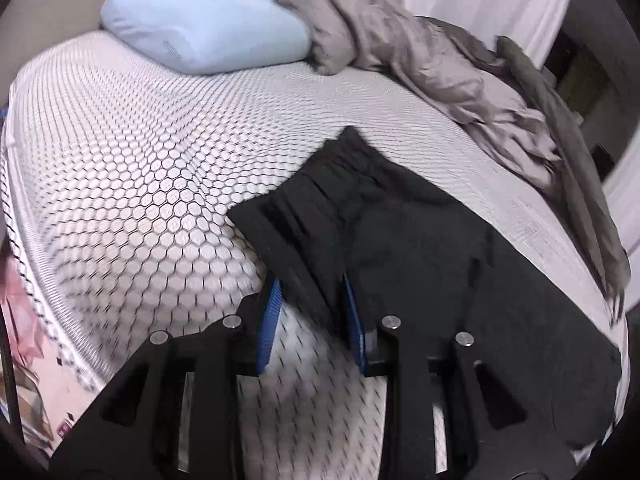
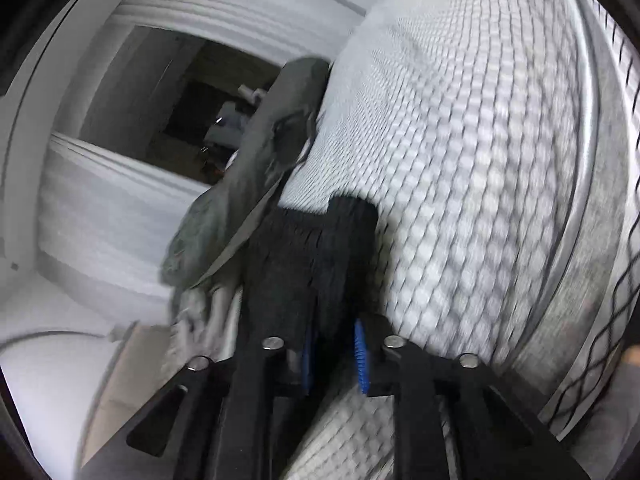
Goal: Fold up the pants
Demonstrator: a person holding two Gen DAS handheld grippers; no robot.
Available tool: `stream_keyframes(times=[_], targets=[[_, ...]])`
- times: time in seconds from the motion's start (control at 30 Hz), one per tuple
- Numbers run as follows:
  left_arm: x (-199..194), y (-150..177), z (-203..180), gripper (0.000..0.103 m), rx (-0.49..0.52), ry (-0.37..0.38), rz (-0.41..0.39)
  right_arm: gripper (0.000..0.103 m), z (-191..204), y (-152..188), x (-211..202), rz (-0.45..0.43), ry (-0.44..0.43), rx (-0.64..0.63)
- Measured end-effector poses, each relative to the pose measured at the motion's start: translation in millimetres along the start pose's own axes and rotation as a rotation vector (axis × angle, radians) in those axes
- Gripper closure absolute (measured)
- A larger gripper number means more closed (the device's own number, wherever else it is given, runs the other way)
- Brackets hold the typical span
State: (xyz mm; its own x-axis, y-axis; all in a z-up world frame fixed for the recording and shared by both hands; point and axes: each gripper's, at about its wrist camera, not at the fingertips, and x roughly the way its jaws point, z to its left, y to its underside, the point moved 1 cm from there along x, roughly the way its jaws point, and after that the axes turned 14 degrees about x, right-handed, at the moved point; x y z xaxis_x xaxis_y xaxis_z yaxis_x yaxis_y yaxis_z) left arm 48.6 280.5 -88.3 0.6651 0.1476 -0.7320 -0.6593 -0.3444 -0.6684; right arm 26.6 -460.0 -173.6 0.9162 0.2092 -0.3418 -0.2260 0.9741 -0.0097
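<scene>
The black pants (image 1: 420,240) lie on the bed's white honeycomb-patterned mattress (image 1: 140,168), the gathered waistband toward the far side. My left gripper (image 1: 310,300) sits at the pants' near left edge; its blue-padded jaws stand apart with a fold of the black fabric between them. In the right wrist view the pants (image 2: 312,248) hang or bunch in front of my right gripper (image 2: 334,336), whose blue pads are also apart with fabric between them. Whether either pair of pads presses the fabric is unclear.
A light blue pillow (image 1: 204,28) lies at the head of the bed. A crumpled grey blanket (image 1: 440,72) runs along the far right side and shows in the right wrist view (image 2: 256,152). White curtains (image 2: 120,184) hang beyond the bed edge.
</scene>
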Motion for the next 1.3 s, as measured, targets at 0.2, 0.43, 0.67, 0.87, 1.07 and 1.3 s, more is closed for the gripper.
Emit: stream_keyframes(times=[0.2, 0.43, 0.67, 0.87, 1.07, 1.3], targets=[[-50.4, 12.3, -48.2, 0.031, 0.112, 0.144, -0.070, 0.033, 12.3, 20.4, -2.2, 0.163, -0.128, -0.029], [-51.4, 35.6, -151.4, 0.021, 0.289, 0.284, -0.014, 0.030, 26.5, 20.7, 32.9, 0.148, -0.089, -0.109], [-31.9, 65.7, -245.5, 0.021, 0.429, 0.290, 0.015, 0.054, 49.7, 21.6, 48.0, 0.090, 0.117, -0.287], [-14.0, 86.5, -286.3, 0.021, 0.527, 0.226, 0.027, 0.075, 46.1, 17.7, 46.6, 0.046, 0.197, -0.294], [-7.2, 88.4, -279.6, 0.018, 0.543, 0.234, 0.007, 0.085, 84.0, 40.5, 38.7, -0.026, 0.221, -0.425], [-6.5, 84.3, -269.1, 0.018, 0.544, 0.266, 0.014, 0.086, 139.5, 78.9, 26.4, -0.037, 0.148, -0.559]])
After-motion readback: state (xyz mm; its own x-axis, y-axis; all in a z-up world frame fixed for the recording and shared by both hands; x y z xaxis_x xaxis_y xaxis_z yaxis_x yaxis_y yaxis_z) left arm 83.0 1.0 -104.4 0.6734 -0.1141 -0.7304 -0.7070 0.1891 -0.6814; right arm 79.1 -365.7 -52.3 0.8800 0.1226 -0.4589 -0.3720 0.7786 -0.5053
